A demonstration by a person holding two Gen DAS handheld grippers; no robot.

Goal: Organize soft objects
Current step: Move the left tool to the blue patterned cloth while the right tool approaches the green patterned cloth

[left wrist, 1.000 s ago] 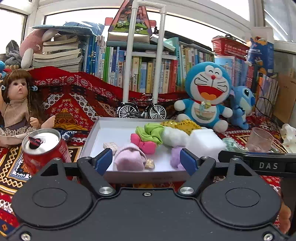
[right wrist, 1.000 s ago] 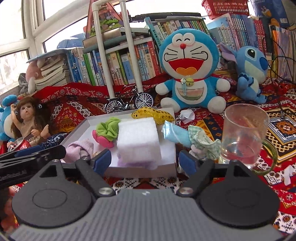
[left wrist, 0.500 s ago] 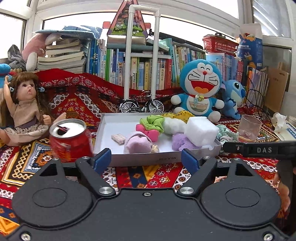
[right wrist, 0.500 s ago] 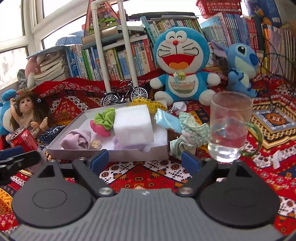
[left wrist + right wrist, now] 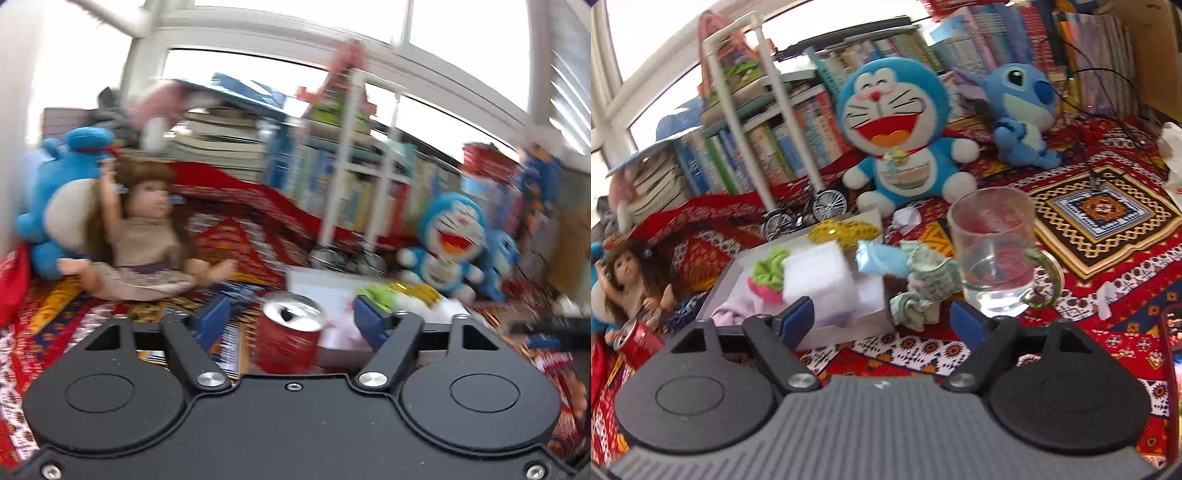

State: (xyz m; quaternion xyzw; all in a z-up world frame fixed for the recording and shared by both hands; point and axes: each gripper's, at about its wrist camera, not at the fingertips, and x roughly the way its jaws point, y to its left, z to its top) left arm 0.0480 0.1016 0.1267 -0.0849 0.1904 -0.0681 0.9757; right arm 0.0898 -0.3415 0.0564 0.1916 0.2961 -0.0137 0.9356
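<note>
Soft things already fill most of the white tray (image 5: 720, 288) in the middle of the patterned cloth (image 5: 1108, 236): a big white foam block (image 5: 816, 277), a green scrunchie (image 5: 772, 267), a pink piece beside it, a lilac cloth (image 5: 729, 314) at the near left and a yellow mesh item (image 5: 842, 232) at the far edge. Left outside, touching the tray's right side, are a pale blue pouch (image 5: 881, 258) and a crumpled green-and-white cloth (image 5: 923, 284), next to the glass mug (image 5: 993, 251). Those two look like the remaining work.

The right gripper (image 5: 882, 319) hovers just short of that cloth, its fingers parted with nothing between them, having just narrowed a little. The left gripper (image 5: 291, 319) is off to the left, blurred, fingers likewise apart and just narrowed, framing the red can (image 5: 288, 336) without touching it. Plush toys and the doll (image 5: 144, 236) sit around the edges.
</note>
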